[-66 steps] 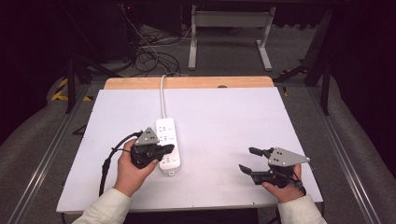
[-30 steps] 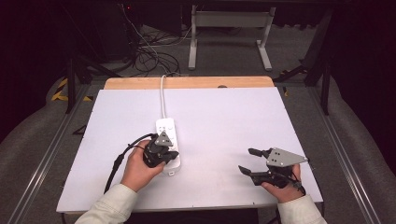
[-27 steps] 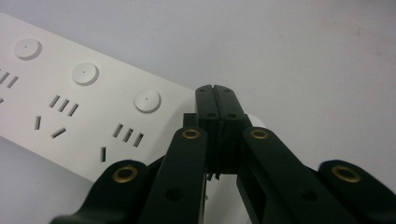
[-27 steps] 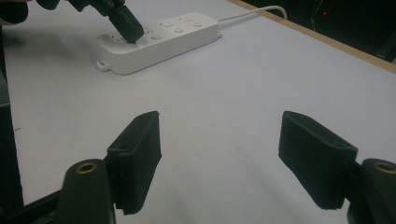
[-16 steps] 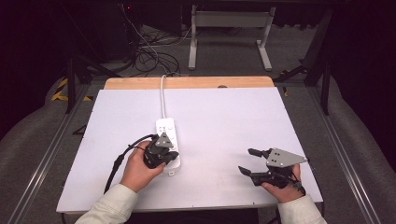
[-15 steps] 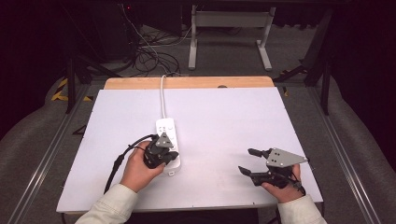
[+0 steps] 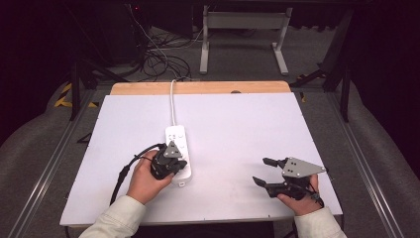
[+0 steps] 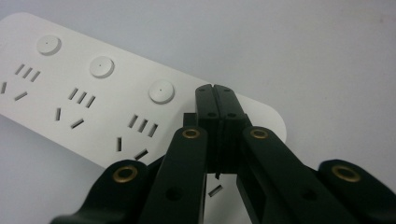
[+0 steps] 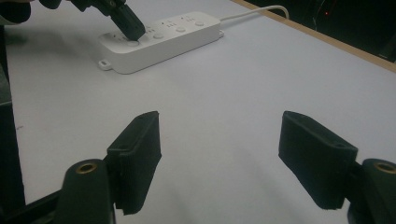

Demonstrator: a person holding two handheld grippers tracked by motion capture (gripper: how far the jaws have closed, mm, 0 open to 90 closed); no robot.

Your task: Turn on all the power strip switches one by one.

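White power strip (image 7: 178, 148), black tools

Table: flat rectangular top w/ white matte surface (image 7: 237, 129); bare light-wood strip (image 7: 198, 88) along far edge.

On it: 1 white plastic power strip (image 7: 177, 144), elongated, lying flat, left of centre, long axis running near-to-far; row of round buttons beside socket slots; small mounting tab at near end. White cord (image 7: 173, 101) runs from strip's far end, over far edge.
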